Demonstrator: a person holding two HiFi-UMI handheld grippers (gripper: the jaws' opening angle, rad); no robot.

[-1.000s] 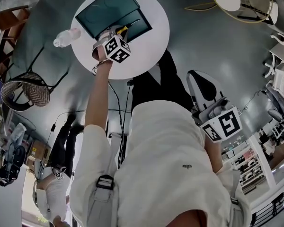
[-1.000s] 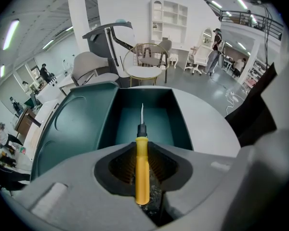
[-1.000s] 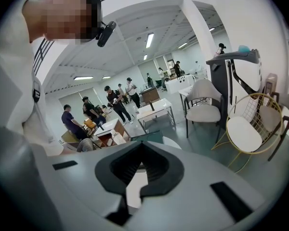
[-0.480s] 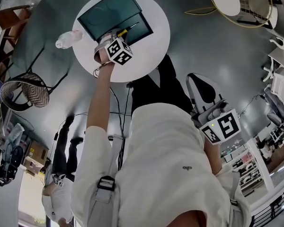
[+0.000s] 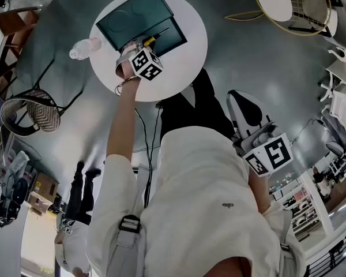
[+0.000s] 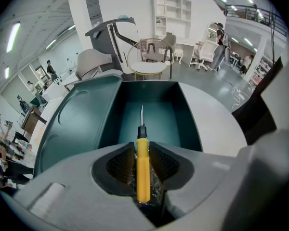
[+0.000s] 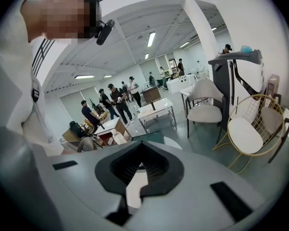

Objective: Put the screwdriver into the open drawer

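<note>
A teal box (image 5: 132,11) stands on a round white table (image 5: 176,68), its open drawer (image 5: 168,38) pulled toward me. My left gripper (image 5: 139,42) reaches over the drawer's near end, shut on a yellow-handled screwdriver (image 5: 151,37). In the left gripper view the handle (image 6: 143,167) is pinched between the pads and the metal tip (image 6: 141,115) points into the drawer (image 6: 159,112), above its floor. My right gripper (image 5: 255,138) hangs by my right side, far from the table. Its jaws (image 7: 140,170) stand slightly apart with nothing between them.
A clear plastic bottle (image 5: 83,47) lies at the table's left edge. A wicker chair (image 5: 32,113) stands to the left, a gold wire chair (image 5: 294,2) at the top right, a grey chair (image 5: 246,109) near my right gripper. Cables (image 5: 145,131) run across the floor.
The view has shifted a little. My left gripper still holds the screwdriver over the drawer in almost the same place. The right gripper has not moved.
</note>
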